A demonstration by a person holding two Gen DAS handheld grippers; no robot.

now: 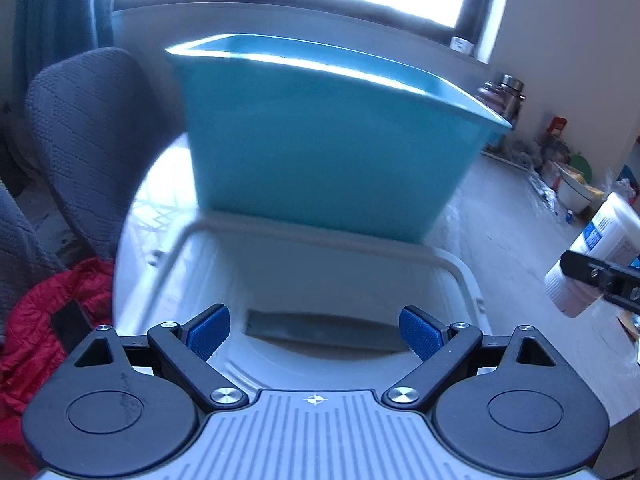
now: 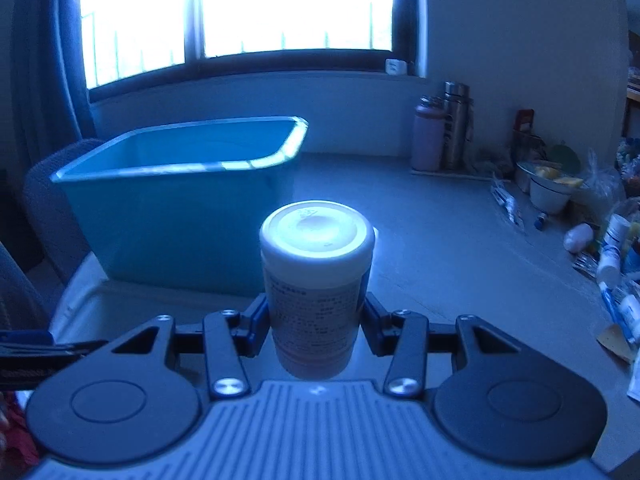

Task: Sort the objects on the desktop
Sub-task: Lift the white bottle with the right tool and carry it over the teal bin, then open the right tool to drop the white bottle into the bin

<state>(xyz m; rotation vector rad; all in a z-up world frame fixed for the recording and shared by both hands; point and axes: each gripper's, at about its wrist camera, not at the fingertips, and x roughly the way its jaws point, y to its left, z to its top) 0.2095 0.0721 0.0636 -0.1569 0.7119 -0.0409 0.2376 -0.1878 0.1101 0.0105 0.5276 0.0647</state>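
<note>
No legible text on anything.

Much here sits hidden, cropped or smeared.

The bottle's small print is too blurred to read, and its base hides behind the right gripper. The bin's floor is out of sight behind its near wall. The clutter by the wall runs off the edge, too small to name.
</note>
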